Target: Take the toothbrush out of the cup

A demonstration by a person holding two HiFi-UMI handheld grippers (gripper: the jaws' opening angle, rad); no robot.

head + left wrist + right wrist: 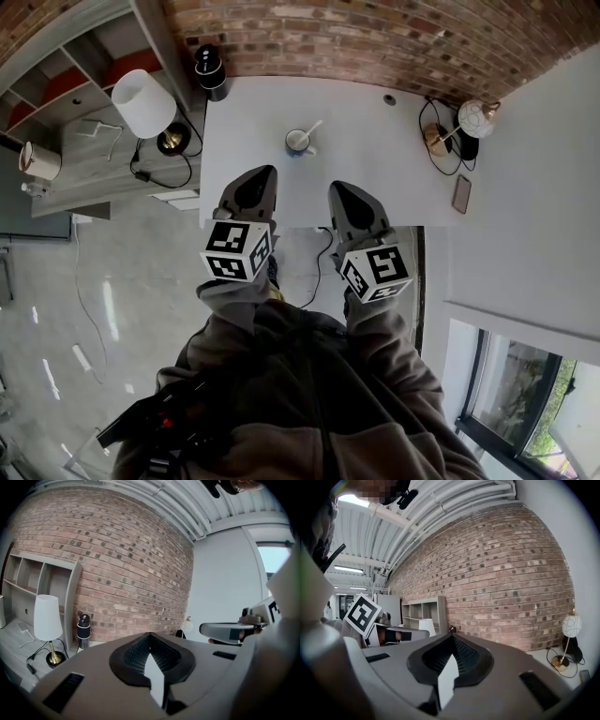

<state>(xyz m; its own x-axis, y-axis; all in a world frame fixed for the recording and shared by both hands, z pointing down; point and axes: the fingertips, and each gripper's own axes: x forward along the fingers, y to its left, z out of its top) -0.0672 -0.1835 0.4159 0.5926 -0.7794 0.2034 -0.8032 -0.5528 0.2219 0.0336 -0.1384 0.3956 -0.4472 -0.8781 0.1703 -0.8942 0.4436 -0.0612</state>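
A blue-and-white cup [299, 142] stands on the white table [375, 178], near its middle, with a pale toothbrush [311, 129] leaning out of it toward the right. My left gripper [263, 172] and right gripper [337, 187] hover side by side over the table's near edge, short of the cup. Both are shut with nothing held. In the left gripper view the left gripper [150, 634] points at the brick wall, and the right gripper [228, 631] shows at the right. In the right gripper view the right gripper [451, 635] is also shut. Neither gripper view shows the cup.
A black cylinder [210, 73] stands at the table's far left corner. A globe lamp [476, 117] with cables and a phone [461, 194] lie at the right end. A white-shade lamp [142, 103] sits on the grey shelf unit [84, 178] left of the table. Brick wall behind.
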